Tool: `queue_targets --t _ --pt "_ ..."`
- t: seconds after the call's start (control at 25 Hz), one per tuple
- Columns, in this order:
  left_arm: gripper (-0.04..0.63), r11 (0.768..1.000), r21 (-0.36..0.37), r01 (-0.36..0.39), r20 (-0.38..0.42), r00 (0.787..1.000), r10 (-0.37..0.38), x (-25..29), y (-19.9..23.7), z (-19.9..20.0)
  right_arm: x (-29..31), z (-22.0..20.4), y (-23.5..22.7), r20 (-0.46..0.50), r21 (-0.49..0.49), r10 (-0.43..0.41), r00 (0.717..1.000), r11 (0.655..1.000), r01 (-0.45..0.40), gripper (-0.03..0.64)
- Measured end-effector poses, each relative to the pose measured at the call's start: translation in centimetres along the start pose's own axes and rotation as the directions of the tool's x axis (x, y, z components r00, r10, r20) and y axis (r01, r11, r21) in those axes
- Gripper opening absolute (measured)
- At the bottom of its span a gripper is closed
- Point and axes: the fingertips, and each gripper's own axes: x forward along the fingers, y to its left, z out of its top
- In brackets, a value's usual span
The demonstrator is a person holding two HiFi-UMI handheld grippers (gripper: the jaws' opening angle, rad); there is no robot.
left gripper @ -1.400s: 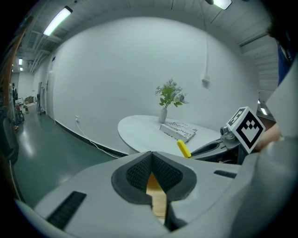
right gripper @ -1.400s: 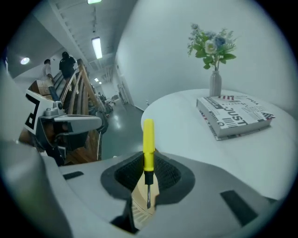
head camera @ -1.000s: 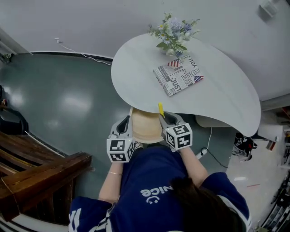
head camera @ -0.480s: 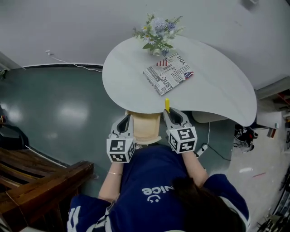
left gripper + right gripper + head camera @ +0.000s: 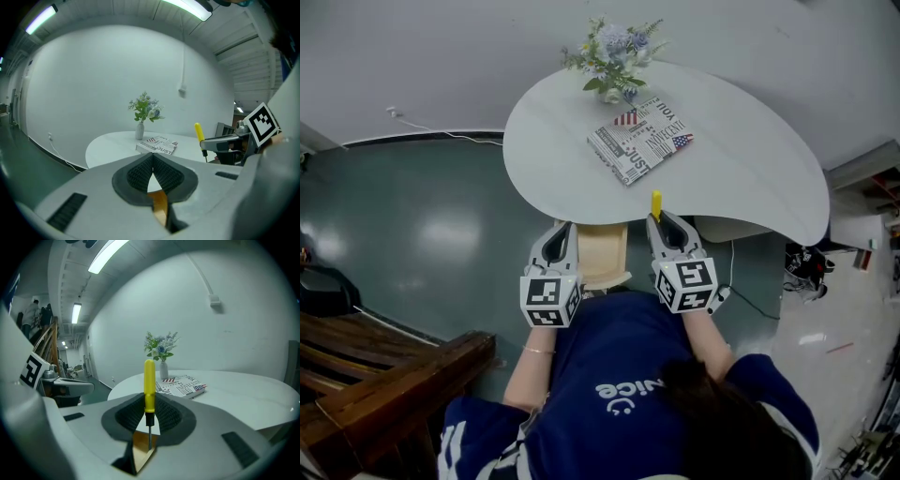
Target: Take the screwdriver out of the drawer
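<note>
My right gripper [image 5: 660,223] is shut on a yellow-handled screwdriver [image 5: 656,202], which stands upright at the near edge of the white table [image 5: 741,169]. In the right gripper view the yellow handle [image 5: 149,385] rises between the pads and the thin shaft points down. Below the table's edge a light wooden drawer [image 5: 602,255] sticks out between my two grippers. My left gripper [image 5: 557,242] hangs at the drawer's left side, shut, with nothing between its pads [image 5: 140,172]. From the left gripper view the screwdriver [image 5: 199,132] shows at the right.
On the table lie a folded newspaper [image 5: 639,141] and a vase of flowers [image 5: 614,47] at the far edge. A dark wooden bench [image 5: 384,375] stands at the lower left on the grey-green floor. A cable [image 5: 431,139] runs along the wall.
Both grippers have risen and moved toward the table; the screwdriver's handle now stands over the table's edge. Less of the drawer shows than before.
</note>
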Motion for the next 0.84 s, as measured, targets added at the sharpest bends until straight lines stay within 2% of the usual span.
queue_targets --t 0.84 --pt "0.003 0.999 0.009 -0.031 0.019 0.999 0.031 -1.0 0.1 0.1 -1.3 -0.2 0.1 0.034 -0.024 -0.038 0.999 0.999 0.039 0.072"
